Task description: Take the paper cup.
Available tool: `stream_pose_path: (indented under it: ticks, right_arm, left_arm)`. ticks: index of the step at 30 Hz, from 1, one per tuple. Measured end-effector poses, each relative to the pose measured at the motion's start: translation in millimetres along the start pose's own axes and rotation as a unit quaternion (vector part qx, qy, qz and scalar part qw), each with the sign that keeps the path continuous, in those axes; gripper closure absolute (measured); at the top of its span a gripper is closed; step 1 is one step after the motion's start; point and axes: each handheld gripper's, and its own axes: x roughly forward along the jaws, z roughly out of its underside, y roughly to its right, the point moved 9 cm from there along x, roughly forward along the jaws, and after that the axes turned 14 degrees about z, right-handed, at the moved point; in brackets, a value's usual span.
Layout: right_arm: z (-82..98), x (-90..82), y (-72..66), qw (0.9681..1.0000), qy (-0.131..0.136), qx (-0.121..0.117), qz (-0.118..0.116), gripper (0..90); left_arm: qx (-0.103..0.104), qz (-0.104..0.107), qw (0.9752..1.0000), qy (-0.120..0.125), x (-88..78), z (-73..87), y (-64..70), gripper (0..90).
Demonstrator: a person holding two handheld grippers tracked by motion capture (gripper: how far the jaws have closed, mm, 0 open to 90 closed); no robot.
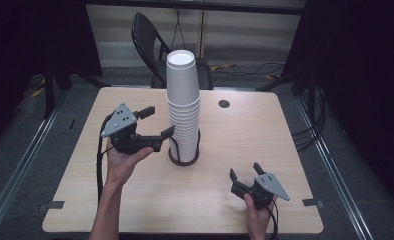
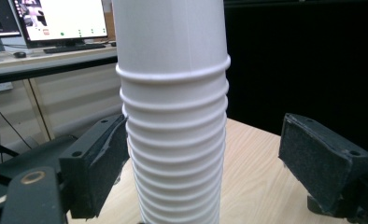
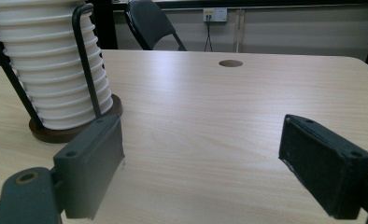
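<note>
Straddling the stack of white paper cups (image 2: 175,140) with my left gripper (image 1: 157,124), I have its jaws on either side of the column, partway up it. In the left gripper view one pad (image 2: 100,163) sits against the ribbed rims or just beside them, and I cannot tell if it presses; the other pad (image 2: 320,165) stands well apart from the stack, so nothing is gripped and the jaws are open. The stack's long axis runs straight up, at right angles to my level reach, which means any closing bites across the rims, not along them. The cups stand in a wire holder (image 3: 86,60) on a dark round base (image 3: 72,128) near the middle of the table (image 1: 150,200). One cup (image 1: 181,75) sits high on top of the tightly nested ones, its mouth open to the high view. My left hand (image 1: 122,162) is much the nearer one: it is at the stack, on its left. My right gripper (image 1: 246,172) rests low on the table, well apart from the stack toward my near right corner, jaws wide and empty, pointed toward the base. Surface is pale wood laminate with a cable hole (image 1: 224,104) beyond the stack to its right. Behind the stack a black folding chair (image 1: 150,42), dark curtains to both sides, grey floor.
</note>
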Motion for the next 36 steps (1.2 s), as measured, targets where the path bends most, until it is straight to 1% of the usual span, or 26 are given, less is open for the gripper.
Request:
stream_pose_path:
  ticks: [2, 4, 6, 9, 11, 12, 13, 17, 18, 19, 20, 23, 24, 25, 26, 28, 29, 30, 31, 32, 34, 35, 36]
  right_arm:
    - [0.1, 0.1, -0.2, 1.0, -0.001, -0.001, 0.0, 13.3]
    - [0.1, 0.3, -0.4, 1.0, 0.0, -0.001, 0.001, 13.3]
    - [0.2, 0.4, -0.4, 1.0, -0.001, -0.004, 0.002, 13.3]
    - [0.2, 0.3, -0.7, 1.0, -0.001, -0.002, 0.0, 13.3]
    - [0.1, 0.3, -0.6, 1.0, -0.001, -0.002, 0.001, 13.3]
    - [0.2, 0.3, -0.5, 1.0, -0.001, -0.002, 0.0, 13.3]
    - [0.2, 0.3, -0.6, 1.0, -0.002, -0.001, 0.0, 13.3]
    - [0.3, 0.3, -0.6, 1.0, -0.003, -0.001, -0.001, 13.3]
    - [0.4, 0.3, -0.7, 1.0, -0.003, -0.001, -0.001, 13.4]
    - [0.4, 0.3, -0.7, 1.0, -0.003, -0.001, -0.001, 13.4]
    - [0.3, 0.2, -0.7, 1.0, -0.003, -0.001, -0.002, 13.4]
    - [0.3, 0.2, -0.7, 1.0, -0.002, -0.001, -0.002, 13.4]
    - [0.4, 0.2, -0.8, 1.0, -0.003, -0.001, -0.003, 13.4]
    - [0.4, 0.2, -0.8, 1.0, -0.003, -0.001, -0.003, 13.4]
    - [0.4, 0.2, -0.8, 1.0, -0.003, -0.001, -0.003, 13.4]
    - [0.4, 0.2, -0.9, 1.0, -0.003, -0.002, -0.003, 13.4]
    - [0.4, 0.2, -0.9, 1.0, -0.003, -0.002, -0.003, 13.4]
    - [0.3, 0.2, -0.9, 1.0, -0.003, -0.002, -0.003, 13.4]
    - [0.3, 0.1, -1.0, 1.0, -0.002, -0.003, -0.003, 13.5]
    - [0.4, 0.0, -1.1, 1.0, -0.003, -0.002, -0.003, 13.6]
    - [0.5, -0.3, -1.9, 1.0, -0.003, -0.003, -0.008, 14.9]
    - [0.6, -0.3, -2.0, 1.0, -0.003, -0.004, -0.008, 14.8]
    - [0.6, -0.3, -2.0, 1.0, -0.003, -0.004, -0.008, 14.7]
  left_arm:
    - [0.003, 0.004, 1.0, -0.001, 1.7, -5.3, -0.4, 15.5]
    - [0.013, 0.005, 0.9999, -0.007, 3.9, -10.6, -1.4, 15.5]
    - [0.021, -0.002, 0.9998, -0.008, 5.0, -15.6, -3.2, 15.6]
    - [0.016, -0.001, 0.9999, -0.001, 5.8, -22.2, -6.2, 15.7]
    - [0.008, 0.005, 0.9999, 0.011, 6.1, -28.3, -8.0, 16.2]
    - [0.009, 0.002, 0.9999, 0.013, 6.3, -31.6, -11.0, 16.1]
    - [0.004, 0.002, 0.9998, 0.017, 7.4, -33.7, -12.0, 15.6]
    - [0.001, 0.002, 0.9999, 0.01, 11.9, -39.9, -19.9, 15.6]
    - [-0.002, 0.004, 1.0, 0.008, 13.9, -42.7, -23.5, 15.6]
    - [-0.002, 0.004, 1.0, 0.008, 13.9, -42.7, -23.5, 15.6]
    - [-0.005, 0.005, 0.9998, 0.017, 14.4, -46.7, -26.7, 15.7]
    - [-0.005, 0.007, 0.9998, 0.017, 15.1, -49.9, -28.7, 15.8]
    - [-0.007, 0.011, 0.9997, 0.022, 16.6, -52.8, -28.2, 15.6]
    - [-0.005, 0.013, 0.9997, 0.02, 17.1, -53.6, -28.1, 15.6]
    - [-0.004, 0.015, 0.9997, 0.022, 19.4, -55.8, -28.0, 15.6]
    - [-0.005, 0.017, 0.9997, 0.015, 24.9, -58.0, -30.4, 15.4]
    - [-0.005, 0.017, 0.9997, 0.015, 24.9, -58.0, -30.4, 15.4]
    - [-0.008, 0.02, 0.9997, 0.014, 27.8, -58.9, -31.4, 15.4]
    - [-0.007, 0.024, 0.9996, 0.011, 29.5, -59.1, -32.3, 15.4]
    - [-0.015, 0.029, 0.9994, 0.011, 32.5, -59.3, -33.7, 15.5]
    - [-0.014, 0.022, 0.9996, 0.01, 35.3, -59.8, -35.6, 15.3]
    - [-0.016, 0.024, 0.9995, 0.012, 37.1, -60.4, -35.8, 15.3]
    - [-0.017, 0.03, 0.9993, 0.011, 41.0, -60.2, -37.1, 15.4]
